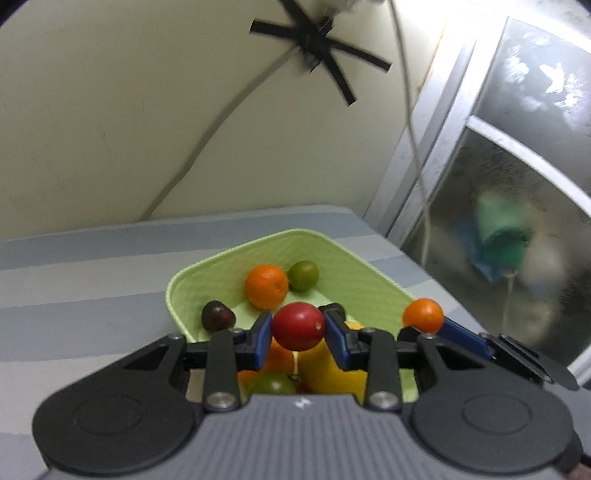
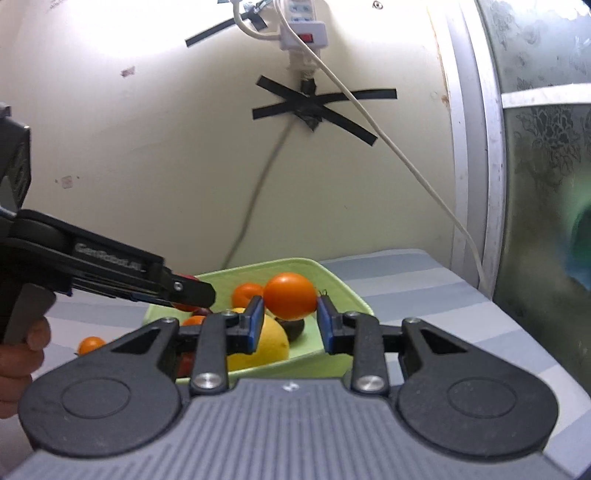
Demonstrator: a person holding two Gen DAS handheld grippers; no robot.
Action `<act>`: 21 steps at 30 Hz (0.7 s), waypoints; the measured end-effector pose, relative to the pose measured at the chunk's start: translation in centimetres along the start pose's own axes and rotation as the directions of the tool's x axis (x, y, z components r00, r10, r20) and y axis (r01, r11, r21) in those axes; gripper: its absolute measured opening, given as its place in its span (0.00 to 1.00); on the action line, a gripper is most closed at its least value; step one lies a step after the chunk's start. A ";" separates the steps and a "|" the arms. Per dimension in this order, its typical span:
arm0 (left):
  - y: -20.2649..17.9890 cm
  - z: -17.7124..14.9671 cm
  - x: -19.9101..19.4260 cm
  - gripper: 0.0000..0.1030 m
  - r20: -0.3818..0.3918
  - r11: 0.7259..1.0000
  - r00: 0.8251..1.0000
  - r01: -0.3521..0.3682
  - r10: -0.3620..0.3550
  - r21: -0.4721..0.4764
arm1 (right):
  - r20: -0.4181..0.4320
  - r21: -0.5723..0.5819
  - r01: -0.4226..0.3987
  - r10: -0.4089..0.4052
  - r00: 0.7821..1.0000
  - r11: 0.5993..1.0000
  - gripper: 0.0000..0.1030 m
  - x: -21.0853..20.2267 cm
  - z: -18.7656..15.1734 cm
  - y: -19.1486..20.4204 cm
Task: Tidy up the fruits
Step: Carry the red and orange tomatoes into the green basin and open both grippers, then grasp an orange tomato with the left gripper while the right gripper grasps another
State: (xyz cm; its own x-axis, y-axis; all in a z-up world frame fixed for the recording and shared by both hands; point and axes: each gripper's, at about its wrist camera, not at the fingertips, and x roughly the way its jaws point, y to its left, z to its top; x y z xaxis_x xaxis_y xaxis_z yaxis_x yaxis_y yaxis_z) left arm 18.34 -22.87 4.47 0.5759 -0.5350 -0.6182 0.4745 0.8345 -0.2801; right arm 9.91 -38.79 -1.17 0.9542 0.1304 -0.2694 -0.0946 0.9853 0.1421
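In the left wrist view, a striped grey and white cloth [image 1: 74,280] fills the left side. Just left of the middle, a dark purple fruit [image 1: 218,315] sits in the near left corner of a light green tray [image 1: 369,280]. Behind it, near the middle of the picture, lie a big orange fruit [image 1: 266,286] and a small green fruit [image 1: 303,276], side by side. In the middle, the left gripper [image 1: 298,330] pinches a red fruit [image 1: 298,325] between its two blue pads and holds it above the tray. Below it, partly hidden, are a yellow fruit [image 1: 325,369] and another green fruit [image 1: 274,384]. To the right, a small orange fruit [image 1: 423,315] sits at the tip of the other gripper. On the far right is a window [image 1: 517,166] with cloudy glass.

In the right wrist view, a hand [image 2: 18,354] shows at the far left edge, holding the left gripper, which reaches in from the left with the red fruit mostly hidden at its tip. At the lower left, a tiny orange fruit [image 2: 90,344] lies on the cloth outside the tray. In the middle, the right gripper [image 2: 290,317] pinches the small orange fruit between its blue pads, above the tray. Higher up, black tape [image 2: 314,107] forms a cross on the wall, and a white power strip [image 2: 304,29] hangs above it. A white cord [image 2: 406,158] runs down to the right.
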 end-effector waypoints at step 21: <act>9.6 -7.3 -12.0 0.44 0.095 0.983 0.983 -0.145 0.155 -0.111 | 0.081 -0.042 -0.241 0.243 0.967 0.970 0.46 -3.3 -0.1 3.5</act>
State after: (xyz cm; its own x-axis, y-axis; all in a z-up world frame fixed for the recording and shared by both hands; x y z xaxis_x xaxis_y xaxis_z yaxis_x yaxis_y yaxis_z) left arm 11.17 -7.46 3.81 0.7032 -0.4089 -0.5817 0.3094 0.9126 -0.2673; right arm 6.41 -35.72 0.12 0.9223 0.3569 -0.1485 -0.3333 0.9287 0.1624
